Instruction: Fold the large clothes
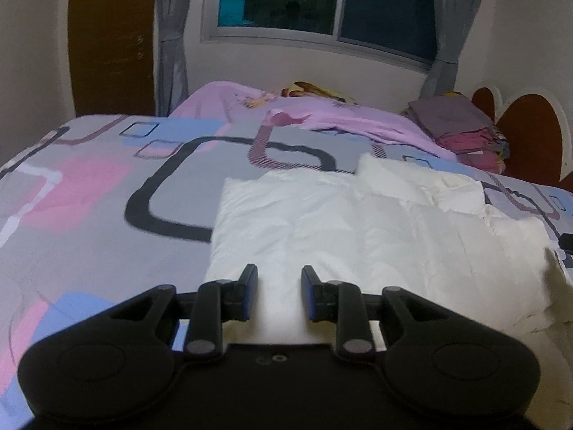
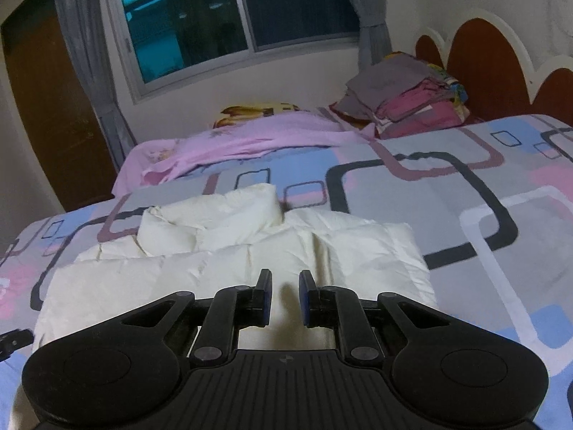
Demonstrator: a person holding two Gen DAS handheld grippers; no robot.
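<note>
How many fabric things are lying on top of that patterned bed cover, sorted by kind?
Puffy white quilted garment: 1
Loose pink sheet at the far edge: 1
Stack of folded grey and maroon clothes by the headboard: 1
Yellow patterned cloth behind the pink sheet: 1
Total: 4

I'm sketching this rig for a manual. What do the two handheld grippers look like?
Both are matte black plastic. The left gripper has two rounded lobes with circular recesses, linkage bars with grey pivot pins, and flat fingers faced with blue pads; its centre plate is smooth. The right gripper has the same build, but its centre plate is ribbed. No cables, sleeves or hands show.
</note>
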